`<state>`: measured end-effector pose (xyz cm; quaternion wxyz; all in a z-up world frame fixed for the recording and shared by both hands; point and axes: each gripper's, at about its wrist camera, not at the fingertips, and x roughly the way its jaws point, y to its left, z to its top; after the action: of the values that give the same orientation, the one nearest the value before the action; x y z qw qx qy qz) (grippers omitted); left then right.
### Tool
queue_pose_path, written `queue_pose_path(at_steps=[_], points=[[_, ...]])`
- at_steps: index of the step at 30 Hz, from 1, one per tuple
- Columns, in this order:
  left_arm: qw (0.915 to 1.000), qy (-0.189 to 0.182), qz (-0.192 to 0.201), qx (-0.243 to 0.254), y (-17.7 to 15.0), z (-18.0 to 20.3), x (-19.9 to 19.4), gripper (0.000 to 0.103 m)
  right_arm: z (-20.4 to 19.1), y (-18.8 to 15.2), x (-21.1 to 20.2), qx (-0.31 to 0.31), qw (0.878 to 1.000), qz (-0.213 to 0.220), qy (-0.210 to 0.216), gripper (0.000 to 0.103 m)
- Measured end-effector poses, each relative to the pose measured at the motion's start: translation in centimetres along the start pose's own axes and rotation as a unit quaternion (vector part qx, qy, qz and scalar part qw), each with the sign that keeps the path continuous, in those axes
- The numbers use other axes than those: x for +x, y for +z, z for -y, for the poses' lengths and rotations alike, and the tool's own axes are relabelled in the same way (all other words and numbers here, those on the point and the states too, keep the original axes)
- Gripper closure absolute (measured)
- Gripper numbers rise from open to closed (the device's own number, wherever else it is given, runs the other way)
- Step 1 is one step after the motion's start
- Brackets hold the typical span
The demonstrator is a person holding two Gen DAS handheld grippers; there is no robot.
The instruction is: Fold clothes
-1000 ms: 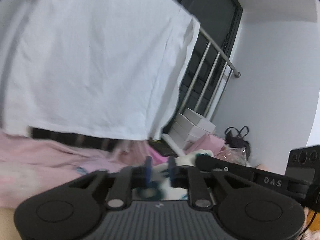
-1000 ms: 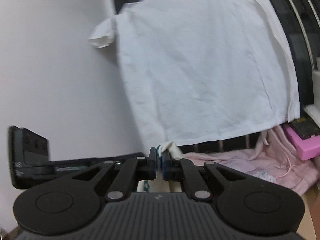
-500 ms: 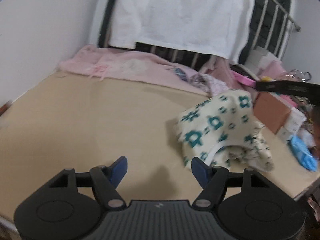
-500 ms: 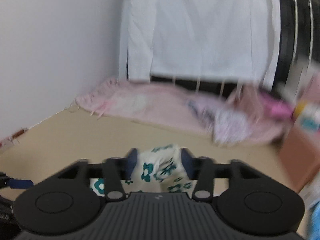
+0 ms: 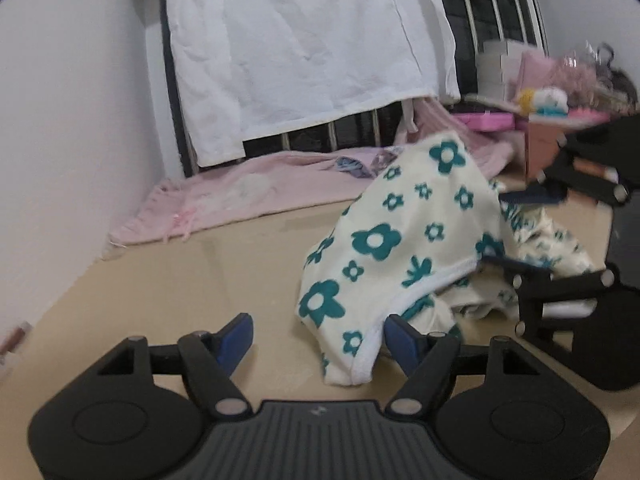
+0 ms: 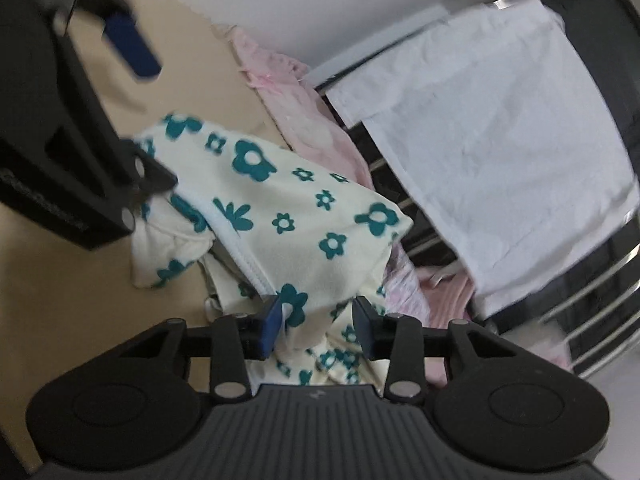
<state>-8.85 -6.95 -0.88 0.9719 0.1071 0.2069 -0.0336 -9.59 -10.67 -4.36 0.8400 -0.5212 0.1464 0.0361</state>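
A cream garment with teal flowers [image 5: 404,248] lies crumpled in a heap on the tan bed surface [image 5: 180,280]. My left gripper [image 5: 320,340] is open, low over the bed, with the garment's white-trimmed edge between its blue pads and touching the right pad. My right gripper [image 6: 318,326] is open, its pads on either side of a fold of the same garment [image 6: 304,216]. The right gripper also shows at the right of the left wrist view [image 5: 568,292], and the left gripper at the upper left of the right wrist view [image 6: 72,140].
A pink blanket [image 5: 240,196] lies along the head of the bed. A white sheet [image 5: 304,48] hangs over the dark metal bed rail [image 5: 500,12]. Boxes and pink items [image 5: 536,92] are stacked at the right. A white wall [image 5: 72,120] is at the left.
Both grippers let go of the flowered garment, opened and came down to the bed. The garment dropped into a heap, and both grippers now sit at its edges.
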Motion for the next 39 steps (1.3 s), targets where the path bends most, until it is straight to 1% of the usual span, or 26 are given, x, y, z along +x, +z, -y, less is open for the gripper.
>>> queue_pose_path(at_steps=[2,4,6,7,8,9,10,15,16,17,19,21,22,23,24,25,26,27,28,29,30,31,33,35,36,39], points=[[0.9999,-0.011,0.007,0.008,-0.4,0.3,-0.4,0.032,-1.3,-0.2,0.3,-0.047,0.999,0.005,-0.012,0.051],[0.9996,-0.024,0.012,0.009,-0.6,0.7,-0.6,0.032,-2.4,-0.5,-0.1,-0.07,0.997,0.011,-0.018,0.05],[0.9997,-0.017,0.01,0.017,-0.7,1.1,-0.2,0.032,-2.6,-0.7,0.1,-0.073,0.997,0.009,-0.037,0.051],[0.9997,-0.012,0.006,0.022,-0.6,1.2,0.0,0.032,-2.5,-0.8,0.4,-0.072,0.996,0.004,-0.047,0.052],[0.9996,-0.008,0.001,0.027,-0.6,1.3,0.2,0.032,-2.2,-0.8,0.6,-0.067,0.996,0.0,-0.054,0.075],[0.9997,0.0,0.003,0.024,-0.5,1.1,0.2,0.033,-1.5,-0.7,0.4,-0.048,0.997,0.004,-0.058,0.089],[0.9998,0.009,0.007,0.017,-0.5,0.8,0.1,0.033,-0.8,-0.5,0.0,-0.029,0.998,0.009,-0.062,0.095],[0.9966,0.055,0.035,-0.05,0.2,-0.7,-0.9,0.033,3.2,1.6,-3.4,0.063,0.993,0.054,-0.081,0.097],[0.9941,0.066,0.046,-0.073,0.3,-1.0,-1.3,0.033,3.8,2.0,-4.0,0.075,0.992,0.061,-0.079,0.098],[0.9903,0.068,0.061,-0.105,0.5,-1.6,-2.1,0.036,4.1,2.4,-4.6,0.08,0.992,0.064,-0.079,0.098],[0.9833,0.043,0.081,-0.157,0.8,-2.7,-3.4,0.036,4.2,2.8,-5.8,0.073,0.992,0.067,-0.075,0.098],[0.982,0.026,0.085,-0.167,1.2,-3.0,-3.8,0.036,4.4,3.1,-6.6,0.077,0.992,0.069,-0.067,0.098],[0.9844,0.025,0.083,-0.153,1.5,-2.8,-3.8,0.036,4.5,3.1,-7.1,0.082,0.992,0.07,-0.059,0.098],[0.9881,0.024,0.076,-0.132,1.6,-2.6,-3.6,0.044,4.6,3.0,-7.8,0.088,0.992,0.071,-0.056,0.098],[0.9914,0.021,0.069,-0.109,1.6,-2.3,-3.3,0.056,4.9,3.1,-8.2,0.093,0.992,0.071,-0.057,0.098],[0.9927,0.017,0.063,-0.101,1.6,-2.3,-3.2,0.064,5.1,3.2,-8.6,0.097,0.991,0.072,-0.057,0.098],[0.9933,0.013,0.058,-0.1,1.6,-2.3,-3.3,0.087,5.4,3.4,-9.1,0.101,0.99,0.074,-0.057,0.098],[0.9935,0.007,0.057,-0.098,1.7,-2.4,-3.4,0.099,5.6,3.5,-9.8,0.105,0.99,0.075,-0.051,0.098],[0.9939,0.008,0.061,-0.092,2.0,-2.5,-3.8,0.099,5.7,3.6,-10.2,0.104,0.99,0.078,-0.046,0.098],[0.9941,0.012,0.075,-0.078,2.9,-2.8,-4.7,0.099,5.9,3.8,-10.7,0.101,0.991,0.08,-0.045,0.099],[0.9929,0.002,0.096,-0.07,4.4,-3.6,-6.0,0.1,6.4,4.2,-11.2,0.092,0.99,0.084,-0.061,0.099],[0.9906,-0.014,0.119,-0.065,6.1,-4.7,-7.6,0.1,7.0,4.5,-11.7,0.084,0.989,0.09,-0.077,0.099],[0.9832,-0.05,0.166,-0.056,10.1,-7.3,-11.0,0.1,10.0,5.5,-13.5,0.084,0.984,0.108,-0.11,0.099],[0.9723,-0.085,0.215,-0.033,15.1,-10.2,-15.7,0.099,14.3,6.9,-16.1,0.098,0.976,0.134,-0.139,0.099],[0.9653,-0.094,0.243,-0.021,17.5,-11.4,-18.2,0.099,16.9,7.8,-18.0,0.103,0.97,0.152,-0.158,0.099],[0.9455,-0.073,0.316,0.027,23.7,-13.3,-25.4,0.099,23.0,10.3,-23.8,0.114,0.951,0.207,-0.2,0.099]])
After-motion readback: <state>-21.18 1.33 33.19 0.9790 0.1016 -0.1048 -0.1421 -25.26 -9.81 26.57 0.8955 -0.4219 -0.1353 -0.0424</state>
